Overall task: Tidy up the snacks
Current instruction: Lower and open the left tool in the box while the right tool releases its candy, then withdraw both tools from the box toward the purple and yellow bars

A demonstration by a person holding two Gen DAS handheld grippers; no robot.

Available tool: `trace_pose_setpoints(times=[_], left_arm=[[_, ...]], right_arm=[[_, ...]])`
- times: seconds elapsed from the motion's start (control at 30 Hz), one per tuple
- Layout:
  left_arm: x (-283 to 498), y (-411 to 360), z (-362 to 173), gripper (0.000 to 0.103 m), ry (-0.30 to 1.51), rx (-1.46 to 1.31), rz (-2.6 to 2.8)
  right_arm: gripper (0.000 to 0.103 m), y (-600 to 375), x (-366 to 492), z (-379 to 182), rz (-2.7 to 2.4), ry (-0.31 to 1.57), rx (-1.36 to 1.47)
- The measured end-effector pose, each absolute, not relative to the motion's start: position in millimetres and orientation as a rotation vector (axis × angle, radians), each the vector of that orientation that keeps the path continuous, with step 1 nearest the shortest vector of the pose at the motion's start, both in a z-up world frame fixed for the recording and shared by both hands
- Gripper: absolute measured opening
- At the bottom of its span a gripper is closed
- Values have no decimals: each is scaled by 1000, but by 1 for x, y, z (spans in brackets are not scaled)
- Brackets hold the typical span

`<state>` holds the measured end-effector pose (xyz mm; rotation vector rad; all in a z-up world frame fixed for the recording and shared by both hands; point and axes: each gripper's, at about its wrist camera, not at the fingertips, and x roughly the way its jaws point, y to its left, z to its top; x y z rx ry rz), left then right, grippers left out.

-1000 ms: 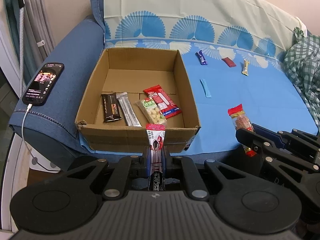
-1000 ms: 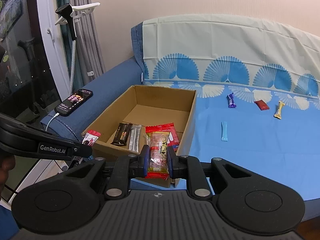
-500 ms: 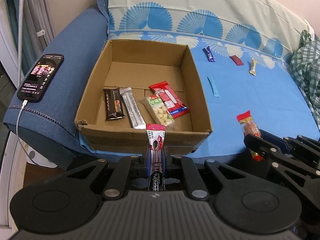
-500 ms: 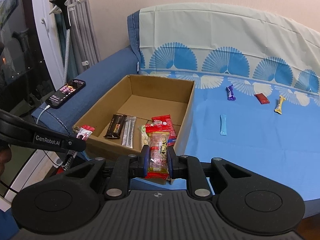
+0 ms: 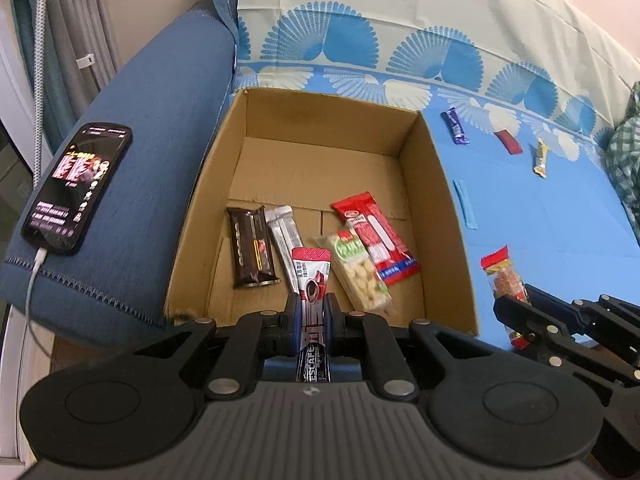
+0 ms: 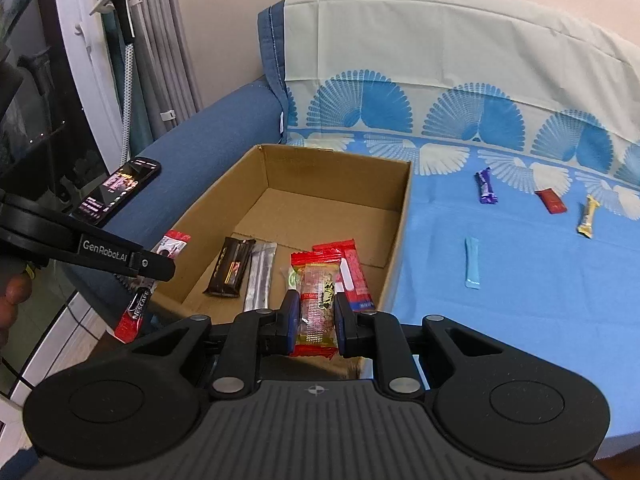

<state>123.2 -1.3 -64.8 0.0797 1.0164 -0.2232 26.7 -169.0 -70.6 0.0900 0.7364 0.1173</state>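
An open cardboard box (image 5: 452, 216) (image 6: 400, 232) stands on the blue sofa seat. It holds a dark chocolate bar (image 5: 250, 252), a silver stick (image 5: 286, 240), a peanut pack (image 5: 360, 276) and a red wafer pack (image 5: 374, 236). My left gripper (image 5: 311, 314) is shut on a red Nescafe stick (image 5: 311, 280), held over the box's near edge; it also shows in the right wrist view (image 6: 160, 268). My right gripper (image 6: 317, 314) is shut on a red-ended nut bar (image 6: 318, 300), just right of the box's near right corner (image 5: 506, 276).
Loose snacks lie on the blue sheet: a purple bar (image 6: 486, 187), a red packet (image 6: 551, 201), a gold bar (image 6: 587, 217) and a light blue stick (image 6: 472, 257). A phone (image 5: 76, 182) charges on the sofa arm. Checked cloth (image 5: 624, 160) lies far right.
Both grippers have moved forward toward the box with their snacks. The left one now hangs over the box's near edge. Both stay shut.
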Motion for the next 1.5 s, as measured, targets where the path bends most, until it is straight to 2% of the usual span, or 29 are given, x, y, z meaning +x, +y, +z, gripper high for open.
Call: trace_pose_setpoints(times=[0.73,0.8,0.83,0.87,0.93,1.0,1.07,1.23,1.5], left_arm=[[239,-17,-142,15,1117,146,-168],[242,-19,-144,42,1090,178,-172],[242,-20,-144,81,1082,193,-172],[242,-20,-143,102,1070,206,-158],[233,-16,-138,103,1019,197,-130],[225,-15,-137,103,1033,202,-133],[213,-11,-138,103,1073,191,-118],[170,-1,-134,103,1110,149,-81],[107,6,-117,103,1085,144,-69]], right_arm=[[20,-173,157,-130,121,848,121],[24,-176,164,-133,119,845,141],[39,-178,166,-133,116,843,149],[56,-179,168,-133,110,839,160],[70,-183,166,-131,93,824,171],[73,-183,159,-129,91,817,158],[82,-180,147,-129,84,830,144],[93,-170,107,-123,76,863,136],[97,-152,52,-93,71,814,112]])
